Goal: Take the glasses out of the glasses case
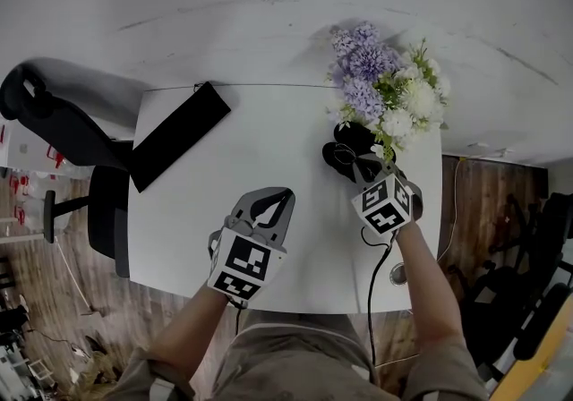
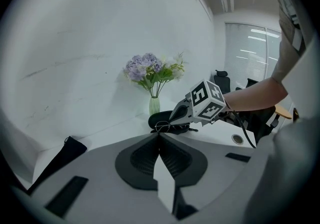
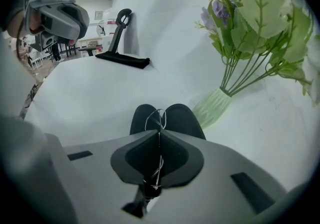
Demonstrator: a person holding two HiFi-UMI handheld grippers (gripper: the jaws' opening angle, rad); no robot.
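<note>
The right gripper [image 3: 159, 138] is clamped on the thin wire frame of the glasses [image 3: 154, 116]. The frame runs up between its jaws, just above the black glasses case [image 3: 182, 118], which lies on the white table [image 1: 269, 140] beside the vase [image 3: 214, 104]. The left gripper [image 2: 159, 137] hovers well apart from them, its jaws together on nothing.

Two grippers: left gripper [image 1: 279, 200], right gripper [image 1: 355, 166]. One pair glasses [image 3: 155, 118] in right claw; one glasses case [image 3: 181, 121] just beyond. One flower vase [image 3: 212, 106], one black pouch [image 1: 177, 133], one chair [image 1: 64, 126].
</note>
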